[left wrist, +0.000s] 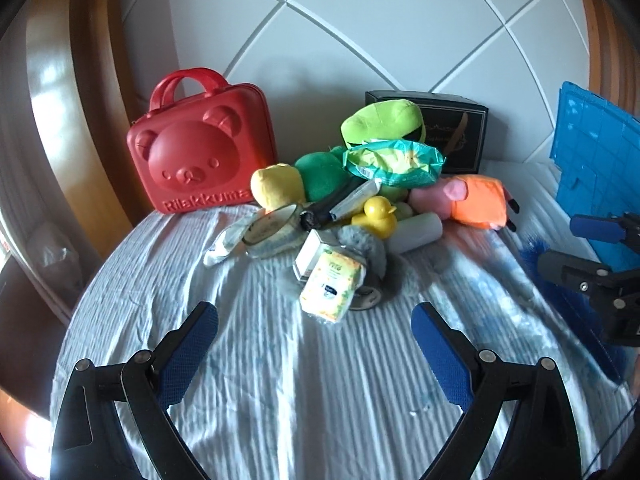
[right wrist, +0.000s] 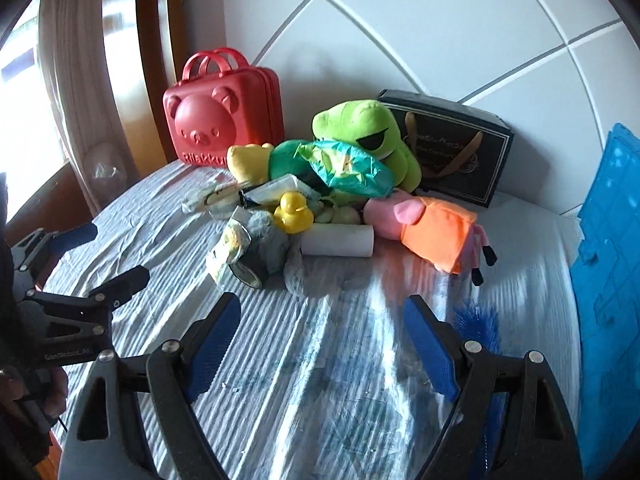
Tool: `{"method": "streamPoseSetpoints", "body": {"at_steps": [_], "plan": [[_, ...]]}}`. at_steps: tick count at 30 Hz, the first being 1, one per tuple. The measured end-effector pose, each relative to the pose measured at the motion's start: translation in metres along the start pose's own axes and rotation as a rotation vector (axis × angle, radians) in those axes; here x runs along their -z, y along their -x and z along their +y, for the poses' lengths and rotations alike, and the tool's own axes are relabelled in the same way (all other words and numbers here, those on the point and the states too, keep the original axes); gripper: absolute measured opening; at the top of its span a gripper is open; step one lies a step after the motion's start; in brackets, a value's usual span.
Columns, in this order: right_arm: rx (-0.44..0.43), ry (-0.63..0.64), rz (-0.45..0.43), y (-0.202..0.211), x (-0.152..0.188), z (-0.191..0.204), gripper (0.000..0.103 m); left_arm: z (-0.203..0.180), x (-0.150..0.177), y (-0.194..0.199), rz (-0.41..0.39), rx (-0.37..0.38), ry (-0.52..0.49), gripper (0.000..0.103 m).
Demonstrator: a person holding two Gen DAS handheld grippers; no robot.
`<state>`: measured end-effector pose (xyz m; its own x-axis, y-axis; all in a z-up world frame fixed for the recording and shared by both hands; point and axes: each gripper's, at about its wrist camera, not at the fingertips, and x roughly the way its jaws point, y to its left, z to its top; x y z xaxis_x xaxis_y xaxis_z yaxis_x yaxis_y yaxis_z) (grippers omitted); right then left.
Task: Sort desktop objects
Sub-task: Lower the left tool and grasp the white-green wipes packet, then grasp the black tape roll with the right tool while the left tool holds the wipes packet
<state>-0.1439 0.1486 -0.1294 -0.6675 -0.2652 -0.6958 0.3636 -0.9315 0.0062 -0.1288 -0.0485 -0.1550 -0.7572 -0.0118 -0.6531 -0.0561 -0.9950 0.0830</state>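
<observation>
A pile of objects lies mid-table: a green frog plush [left wrist: 380, 122] [right wrist: 360, 128], a yellow rubber duck [left wrist: 378, 214] [right wrist: 292, 212], a pink pig plush in an orange dress [left wrist: 468, 198] [right wrist: 428, 224], a white bottle [left wrist: 416, 234] [right wrist: 338, 240], a tissue pack [left wrist: 332, 286], a grey furry toy [right wrist: 266, 246] and a green wipes pack [left wrist: 394, 160]. My left gripper [left wrist: 316, 320] is open and empty, just short of the tissue pack. My right gripper [right wrist: 322, 312] is open and empty, short of the grey toy.
A red bear case [left wrist: 200, 148] [right wrist: 224, 120] stands at the back left. A black box [left wrist: 452, 136] [right wrist: 456, 148] stands at the back. A blue tray [left wrist: 588, 140] [right wrist: 612, 280] leans at the right. A striped cloth [left wrist: 280, 380] covers the table.
</observation>
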Motion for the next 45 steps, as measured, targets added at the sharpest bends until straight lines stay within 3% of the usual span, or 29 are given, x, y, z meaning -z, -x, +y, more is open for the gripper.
{"method": "streamPoseSetpoints", "body": {"at_steps": [4, 11, 18, 19, 21, 22, 23, 29, 41, 45], "plan": [[-0.002, -0.02, 0.021, -0.032, -0.004, 0.0, 0.083, 0.004, -0.001, -0.048, 0.051, 0.066, -0.038, 0.098], [-0.001, -0.021, 0.044, -0.077, -0.012, 0.01, 0.083, 0.006, 0.003, -0.114, 0.119, 0.105, -0.118, 0.095], [-0.002, -0.051, 0.059, -0.1, -0.012, 0.016, 0.083, 0.006, -0.002, -0.147, 0.147, 0.121, -0.16, 0.09], [-0.002, -0.05, 0.06, -0.103, -0.013, 0.016, 0.083, 0.007, -0.003, -0.147, 0.148, 0.126, -0.156, 0.086], [-0.01, -0.056, 0.062, -0.106, -0.014, 0.018, 0.083, 0.01, -0.003, -0.149, 0.164, 0.148, -0.149, 0.066], [-0.015, -0.059, 0.064, -0.108, -0.015, 0.018, 0.083, 0.011, -0.002, -0.149, 0.176, 0.156, -0.149, 0.04], [-0.018, -0.058, 0.068, -0.111, -0.015, 0.019, 0.083, 0.013, 0.0, -0.15, 0.191, 0.159, -0.154, 0.026], [-0.056, -0.032, 0.101, -0.131, -0.012, 0.031, 0.083, 0.024, 0.012, -0.137, 0.223, 0.182, -0.164, 0.014], [-0.264, 0.166, 0.192, -0.157, 0.007, 0.092, 0.083, 0.057, 0.023, -0.09, 0.169, 0.19, -0.148, 0.012], [-0.265, 0.248, 0.21, -0.166, 0.005, 0.116, 0.083, 0.077, 0.027, -0.081, 0.156, 0.174, -0.115, 0.012]]}}
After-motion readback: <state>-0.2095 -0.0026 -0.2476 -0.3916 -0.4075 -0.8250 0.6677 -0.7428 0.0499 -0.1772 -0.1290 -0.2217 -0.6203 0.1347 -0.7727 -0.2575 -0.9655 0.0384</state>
